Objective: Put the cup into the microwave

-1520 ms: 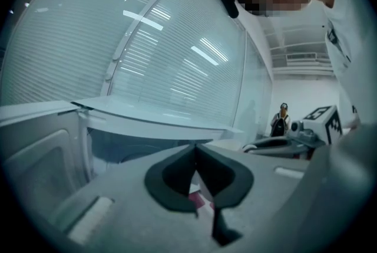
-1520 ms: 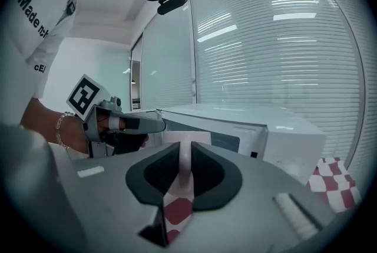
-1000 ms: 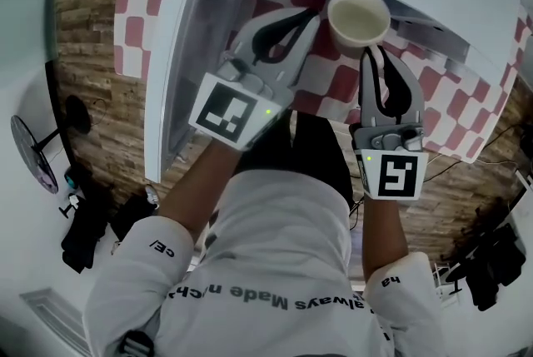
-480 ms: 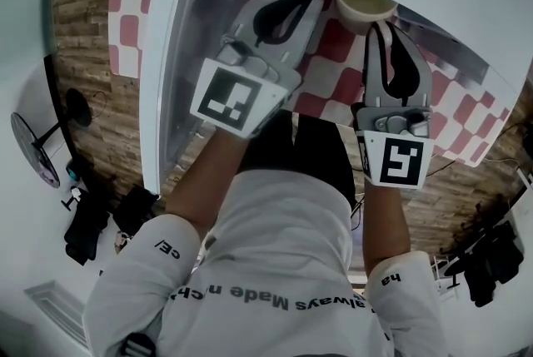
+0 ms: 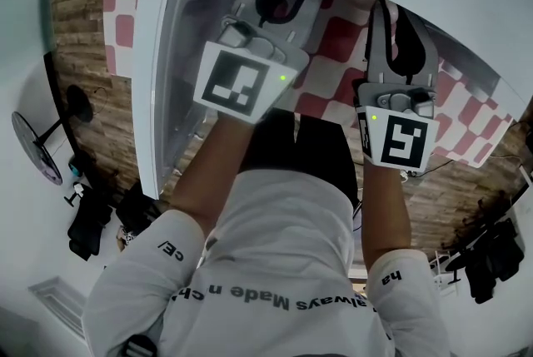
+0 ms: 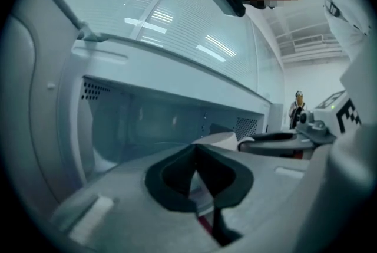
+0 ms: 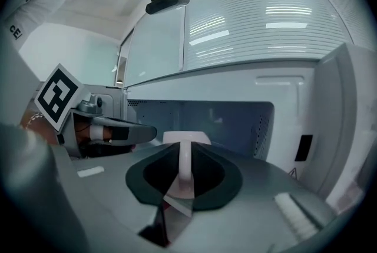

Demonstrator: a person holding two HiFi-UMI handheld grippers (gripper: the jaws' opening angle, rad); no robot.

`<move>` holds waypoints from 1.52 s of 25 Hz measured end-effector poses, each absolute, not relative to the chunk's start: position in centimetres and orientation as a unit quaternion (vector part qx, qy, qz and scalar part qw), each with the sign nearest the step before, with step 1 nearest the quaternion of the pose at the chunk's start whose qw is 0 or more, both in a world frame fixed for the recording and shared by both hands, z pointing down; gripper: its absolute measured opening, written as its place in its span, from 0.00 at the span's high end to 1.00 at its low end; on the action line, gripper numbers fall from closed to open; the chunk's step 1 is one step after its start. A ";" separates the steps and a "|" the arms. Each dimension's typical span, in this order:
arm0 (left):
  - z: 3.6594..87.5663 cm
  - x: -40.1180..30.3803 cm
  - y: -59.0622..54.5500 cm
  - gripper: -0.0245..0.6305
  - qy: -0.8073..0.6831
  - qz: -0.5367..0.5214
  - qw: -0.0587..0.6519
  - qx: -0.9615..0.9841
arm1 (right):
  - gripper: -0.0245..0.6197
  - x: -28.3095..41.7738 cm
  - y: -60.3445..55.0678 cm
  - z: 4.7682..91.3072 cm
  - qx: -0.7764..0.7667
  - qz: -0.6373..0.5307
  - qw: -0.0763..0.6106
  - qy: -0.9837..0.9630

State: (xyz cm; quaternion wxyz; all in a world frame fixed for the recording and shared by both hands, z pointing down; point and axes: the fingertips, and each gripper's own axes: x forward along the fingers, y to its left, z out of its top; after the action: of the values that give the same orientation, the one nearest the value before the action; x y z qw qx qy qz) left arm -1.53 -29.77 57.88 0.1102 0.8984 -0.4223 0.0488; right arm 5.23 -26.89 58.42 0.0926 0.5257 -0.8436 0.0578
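Cup stands upright, handle pointing back into your right claw, which pinches it — body mostly hidden; left claw closed, empty.

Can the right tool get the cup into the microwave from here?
Probably yes. The microwave stands open with nothing seen inside, and the right tool grips the cup just at the opening.

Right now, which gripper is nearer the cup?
Right. The right gripper is shut on the handle of the cup at the opening of the microwave. The left gripper, shut and empty, sits alongside to the cup's left, apart from it.
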 end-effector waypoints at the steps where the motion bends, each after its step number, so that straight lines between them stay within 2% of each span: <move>1: 57.9 -1.5 -30.0 0.96 -0.424 0.048 0.109 0.898 | 0.89 5.2 -27.1 58.5 0.527 0.056 0.090 -0.843; 22: 60.0 -0.5 -32.6 0.96 -0.428 0.057 0.085 0.898 | 0.89 5.5 -31.1 60.0 0.533 0.029 0.070 -0.843; 38: 61.7 -0.6 -31.4 0.96 -0.439 0.109 0.051 0.890 | 0.89 5.3 -30.8 63.1 0.528 0.062 0.106 -0.841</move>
State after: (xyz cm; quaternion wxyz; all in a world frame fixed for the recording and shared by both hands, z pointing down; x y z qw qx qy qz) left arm -0.63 -31.44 61.66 0.0510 0.8905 -0.4388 0.1091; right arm 5.26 -30.78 63.11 0.1057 0.5278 -0.8405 0.0618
